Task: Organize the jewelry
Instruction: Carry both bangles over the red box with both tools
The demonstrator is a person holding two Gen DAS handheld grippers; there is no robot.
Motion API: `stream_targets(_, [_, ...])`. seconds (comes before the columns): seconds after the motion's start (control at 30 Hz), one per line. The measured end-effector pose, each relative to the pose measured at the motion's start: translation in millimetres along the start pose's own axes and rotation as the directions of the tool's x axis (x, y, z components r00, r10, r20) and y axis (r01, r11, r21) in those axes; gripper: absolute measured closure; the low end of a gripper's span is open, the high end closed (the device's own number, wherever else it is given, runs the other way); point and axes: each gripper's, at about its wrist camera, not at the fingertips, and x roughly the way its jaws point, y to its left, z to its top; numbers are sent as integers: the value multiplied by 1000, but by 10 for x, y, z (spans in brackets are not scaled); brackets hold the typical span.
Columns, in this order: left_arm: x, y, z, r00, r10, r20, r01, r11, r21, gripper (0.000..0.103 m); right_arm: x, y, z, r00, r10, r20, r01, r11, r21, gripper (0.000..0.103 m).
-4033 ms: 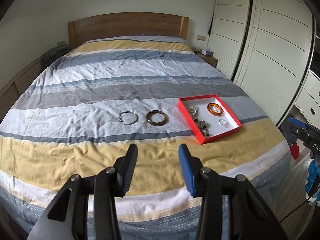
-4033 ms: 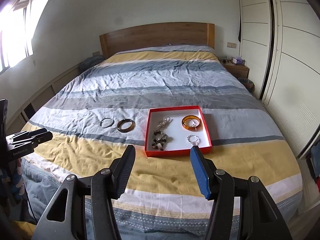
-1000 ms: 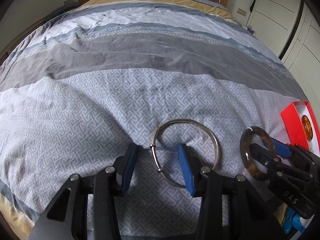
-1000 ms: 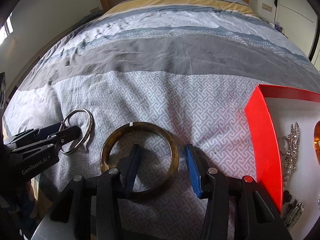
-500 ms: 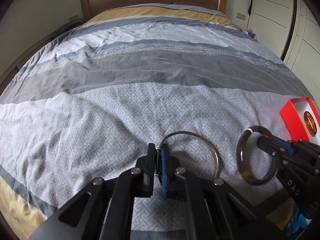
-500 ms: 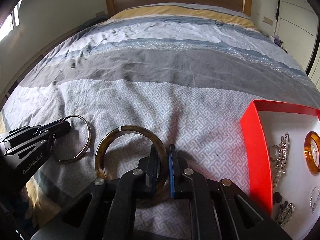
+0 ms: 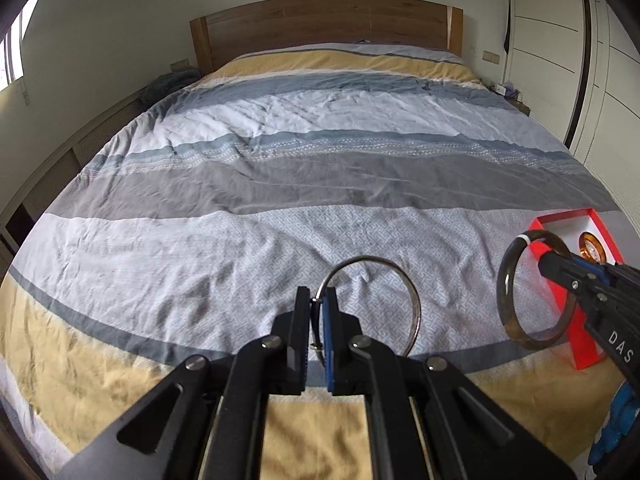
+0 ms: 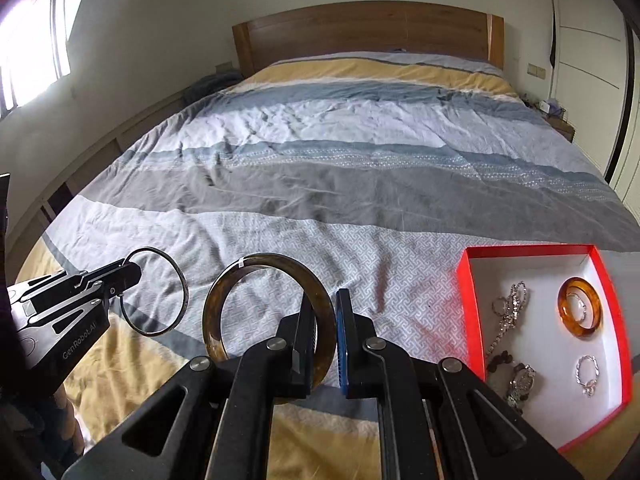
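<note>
Striped bedding (image 7: pixel 320 184) lies beneath both lifted bangles, the left gripper (image 7: pixel 319 312) clenched on the silver bangle (image 7: pixel 414 304) and the right gripper (image 8: pixel 325 320) on the brown bangle (image 8: pixel 224 292), left of the red tray (image 8: pixel 466 304), presumably their destination.

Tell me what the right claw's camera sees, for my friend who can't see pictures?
The right claw is shut on a thick brown bangle, held up over a striped bed. To its left, the left claw holds a thin silver bangle. At right, a red box holds an orange bangle and other jewelry.
</note>
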Motion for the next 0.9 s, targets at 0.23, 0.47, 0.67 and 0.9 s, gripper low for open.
stream_targets(0.23, [-817,45,-110,998,6,56,-5,1000,-17,98,-805,124,-45,998,5,63,-5,1000,7,94])
stream_targets(0.47, [-1398,-97,-278,997,-33,77,35,999,-35,98,-1493,-79,-209,993,-26,117,20,998,53,94])
stream_targets(0.67, [-1724,-369,-320,992,-84,89,87,996,-34,98,-1998,-447,-378,984,-72,165,54,993,109,94])
stream_targets(0.9, [-1894,-865,-331,987,-141,81,139,990,27,98,-2369,-1008,-588,971,-136,195,94,974,208,94])
